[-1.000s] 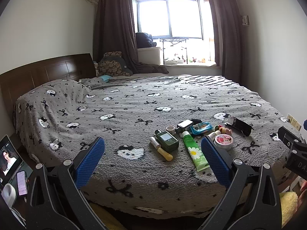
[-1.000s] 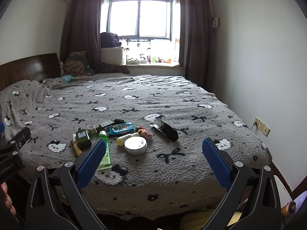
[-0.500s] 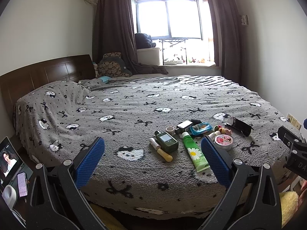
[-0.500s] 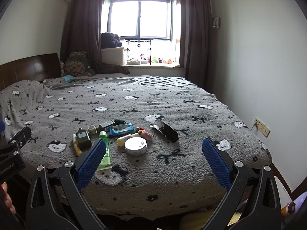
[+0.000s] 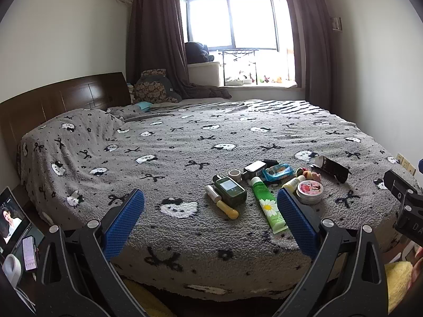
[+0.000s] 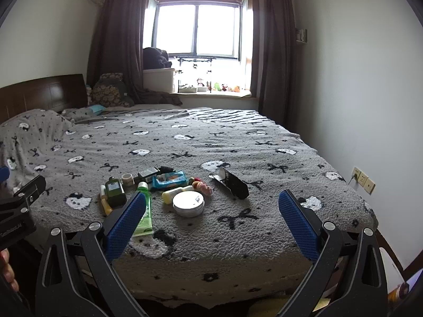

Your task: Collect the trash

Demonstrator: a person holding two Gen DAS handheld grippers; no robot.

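Small items lie in a cluster on the grey bed blanket (image 5: 185, 142): a green tube with a daisy (image 5: 267, 204), a dark green bottle (image 5: 230, 190), a yellow-tipped stick (image 5: 223, 206), a round tin (image 5: 309, 190), a blue wipes packet (image 5: 278, 172) and a black box (image 5: 333, 168). The same cluster shows in the right wrist view, with the tin (image 6: 188, 204), tube (image 6: 144, 212) and black box (image 6: 233, 182). My left gripper (image 5: 210, 220) is open and empty, short of the cluster. My right gripper (image 6: 211, 222) is open and empty, before the bed's front edge.
A wooden headboard (image 5: 60, 100) and cushion (image 5: 153, 87) stand at the far left. A window (image 6: 197, 30) with dark curtains is behind the bed. A tablet (image 5: 12, 215) and a phone (image 5: 29, 253) sit on a side table at lower left. Wall sockets (image 6: 363, 179) are at right.
Both grippers have drifted only slightly; the view barely shifts. Both stay open and nothing on the bed has moved.
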